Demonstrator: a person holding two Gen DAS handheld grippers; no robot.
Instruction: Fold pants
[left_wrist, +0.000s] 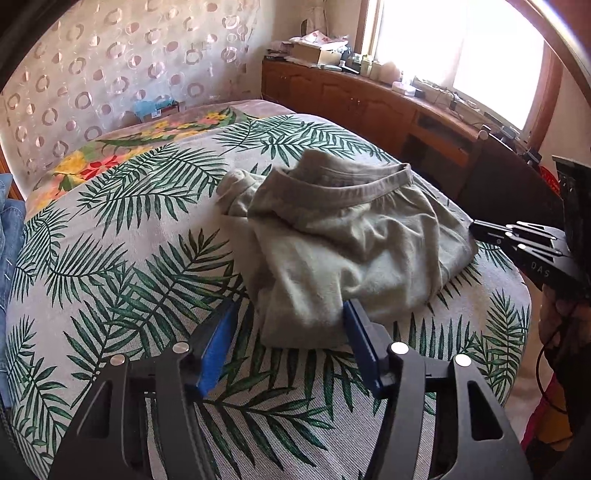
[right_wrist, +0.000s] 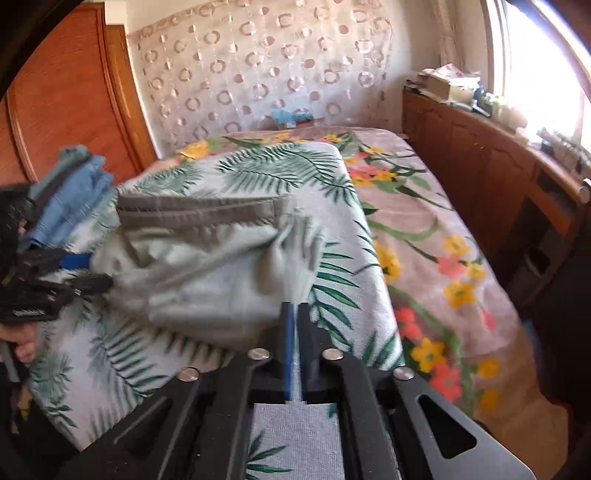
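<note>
A stack of blue denim garments (right_wrist: 70, 195) is lying at the far left of the bed, beside the leaf-print cover (left_wrist: 129, 258) that is spreading across the mattress; beyond that cover a flowered blanket (right_wrist: 443, 258) is showing, running off to the right toward a wooden sideboard (left_wrist: 369, 107) under the bright window (left_wrist: 461, 48); a curtain with ring patterns (left_wrist: 110, 66) is hanging behind the bed.

The left gripper (left_wrist: 288, 325) is hovering at the near edge of the grey-green pants (left_wrist: 351, 240), its blue-padded fingers (left_wrist: 218, 343) standing spread, with the near folded end of the cloth lying between them; whether the pads are touching the fabric I cannot tell; a hand (right_wrist: 22, 339) is gripping its handle.

The pants are sitting bunched in the middle of the leaf-print cover, roughly folded, waistband (left_wrist: 351, 188) turned toward the far side.

To the right, the right gripper (right_wrist: 295, 314) is coming in at the right-hand edge of the pants; its fingers (right_wrist: 288, 332) are pressed together, and a thin pinch of the cloth appears to be rising from their tips, though blur is making the contact hard to judge.
</note>
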